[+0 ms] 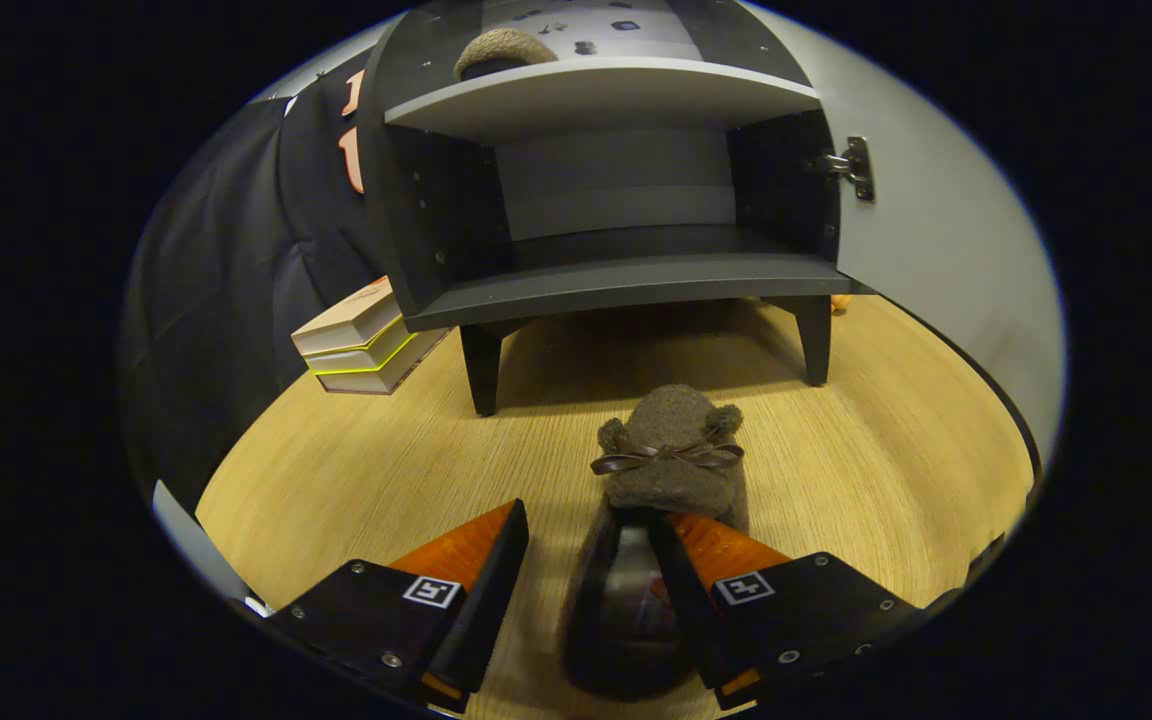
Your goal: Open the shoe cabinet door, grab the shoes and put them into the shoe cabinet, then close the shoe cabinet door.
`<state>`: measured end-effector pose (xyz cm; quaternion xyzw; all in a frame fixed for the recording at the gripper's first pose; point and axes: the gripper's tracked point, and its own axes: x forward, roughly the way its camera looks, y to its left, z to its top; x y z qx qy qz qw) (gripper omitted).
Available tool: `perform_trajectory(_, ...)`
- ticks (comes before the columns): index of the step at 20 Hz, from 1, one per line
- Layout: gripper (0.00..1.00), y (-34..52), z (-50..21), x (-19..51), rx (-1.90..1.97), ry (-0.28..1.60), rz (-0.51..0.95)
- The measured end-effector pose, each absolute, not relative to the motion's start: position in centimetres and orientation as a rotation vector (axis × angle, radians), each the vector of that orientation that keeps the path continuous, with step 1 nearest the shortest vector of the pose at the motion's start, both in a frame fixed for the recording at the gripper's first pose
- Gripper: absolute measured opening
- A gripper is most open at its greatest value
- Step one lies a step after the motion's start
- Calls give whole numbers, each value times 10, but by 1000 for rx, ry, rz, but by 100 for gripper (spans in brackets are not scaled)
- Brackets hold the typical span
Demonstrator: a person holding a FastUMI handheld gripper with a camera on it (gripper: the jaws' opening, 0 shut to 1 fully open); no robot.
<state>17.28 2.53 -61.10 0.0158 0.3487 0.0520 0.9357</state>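
Brown fuzzy slipper (674, 450) on floor (356, 470), heel between wide-spread fingers (586, 570), not gripped yet; cabinet (616, 280) door (936, 250) open beyond, lower shelf free to take it.

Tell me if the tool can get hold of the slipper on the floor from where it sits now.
Probably yes. The tool is open, and the slipper lies on the wooden floor right at its fingers, with the right finger already in the slipper's opening and the left finger beside it. Nothing stands between them.

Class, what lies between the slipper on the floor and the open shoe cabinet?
In the gripper view, only bare wooden floor separates slipper and cabinet; the tool is open.
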Motion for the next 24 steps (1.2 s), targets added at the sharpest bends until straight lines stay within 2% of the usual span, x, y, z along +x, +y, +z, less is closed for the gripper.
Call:
perform_trajectory(8, 68, 32, -631, 206, 15, 697, 94)
perform_trajectory(10, 59, 24, -637, 212, -14, 693, 61)
perform_trajectory(12, 32, 12, -638, 217, -21, 669, 10)
perform_trajectory(14, 13, 11, -638, 219, -31, 654, -4)
perform_trajectory(17, 7, 12, -634, 220, -11, 648, -1)
perform_trajectory(24, 6, 20, -545, 214, -36, 568, 19)
